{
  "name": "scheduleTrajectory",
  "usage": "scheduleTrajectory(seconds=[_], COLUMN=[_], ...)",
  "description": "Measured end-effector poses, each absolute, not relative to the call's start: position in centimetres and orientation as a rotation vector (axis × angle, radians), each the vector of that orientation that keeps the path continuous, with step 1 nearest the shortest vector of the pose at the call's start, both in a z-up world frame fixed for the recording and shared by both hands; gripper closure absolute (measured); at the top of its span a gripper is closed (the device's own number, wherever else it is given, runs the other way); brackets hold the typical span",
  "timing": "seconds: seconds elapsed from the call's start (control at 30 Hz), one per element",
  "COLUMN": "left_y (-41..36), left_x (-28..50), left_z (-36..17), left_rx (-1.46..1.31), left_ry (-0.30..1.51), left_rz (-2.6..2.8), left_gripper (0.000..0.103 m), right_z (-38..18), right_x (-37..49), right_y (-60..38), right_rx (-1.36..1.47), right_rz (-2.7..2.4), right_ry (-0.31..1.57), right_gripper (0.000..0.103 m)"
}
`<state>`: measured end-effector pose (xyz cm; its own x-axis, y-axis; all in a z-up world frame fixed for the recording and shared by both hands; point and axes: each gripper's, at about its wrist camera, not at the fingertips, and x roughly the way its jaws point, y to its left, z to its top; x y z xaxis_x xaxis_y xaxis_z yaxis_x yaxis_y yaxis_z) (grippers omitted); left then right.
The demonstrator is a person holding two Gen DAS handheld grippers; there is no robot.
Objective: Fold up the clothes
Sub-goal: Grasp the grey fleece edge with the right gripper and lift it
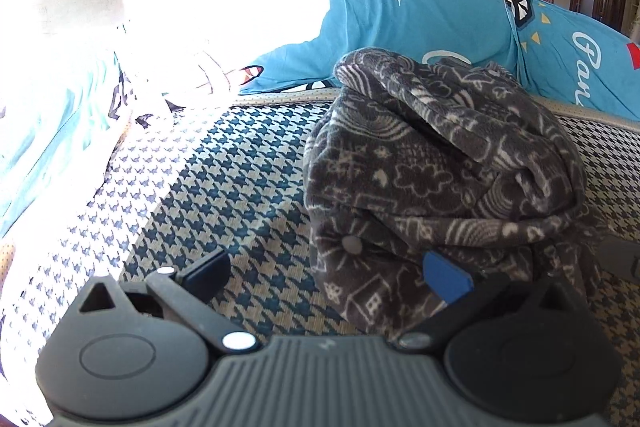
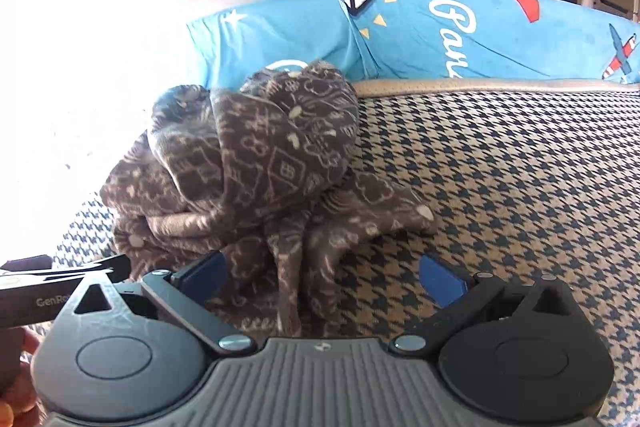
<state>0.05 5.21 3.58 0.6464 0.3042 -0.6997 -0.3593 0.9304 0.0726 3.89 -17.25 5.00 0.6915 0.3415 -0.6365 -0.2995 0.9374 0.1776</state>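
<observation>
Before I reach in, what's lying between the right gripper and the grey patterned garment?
Nothing: in the right wrist view the garment spills right up between the open right gripper, over the houndstooth mat.

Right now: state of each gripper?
Left gripper: open, holding nothing; grey patterned fleece garment beside its right finger.
Right gripper: open, holding nothing.

Grey ribbed gripper bodies, black round hubs, blue finger pads (image 2: 442,281) (left one's perhaps darker), silver screws

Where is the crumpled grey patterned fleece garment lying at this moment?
The crumpled grey patterned fleece garment lies on the houndstooth mat, in front of the blue printed pillow, right of centre in the left wrist view, left in the right.
</observation>
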Motion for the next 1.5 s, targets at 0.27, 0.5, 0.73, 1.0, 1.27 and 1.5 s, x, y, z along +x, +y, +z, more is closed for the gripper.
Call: scheduleTrajectory(seconds=[0.27, 0.5, 0.73, 1.0, 1.27, 1.5], left_y=[9.2, 9.8, 9.4, 9.4, 9.4, 8.6], left_x=[3.0, 4.6, 4.8, 3.6, 3.2, 3.5], left_z=[3.9, 3.4, 2.9, 3.8, 4.2, 4.0], left_rx=[-0.201, -0.217, -0.188, -0.213, -0.213, -0.201], left_ry=[0.784, 0.817, 0.838, 0.809, 0.793, 0.795], left_rz=[0.443, 0.452, 0.474, 0.457, 0.469, 0.456], left_gripper=[0.0, 0.0, 0.0, 0.0, 0.0, 0.0], right_z=[6.4, 5.7, 3.7, 4.9, 6.0, 4.1], right_x=[8.2, 11.7, 13.5, 11.9, 10.3, 10.2], right_y=[-15.8, -12.8, -11.5, -13.8, -19.4, -25.7], right_rx=[0.151, 0.151, 0.165, 0.157, 0.165, 0.2], right_rz=[0.386, 0.379, 0.406, 0.358, 0.162, 0.043], right_ry=[0.645, 0.658, 0.695, 0.648, 0.639, 0.806], right_gripper=[0.0, 0.0, 0.026, 0.085, 0.089, 0.09])
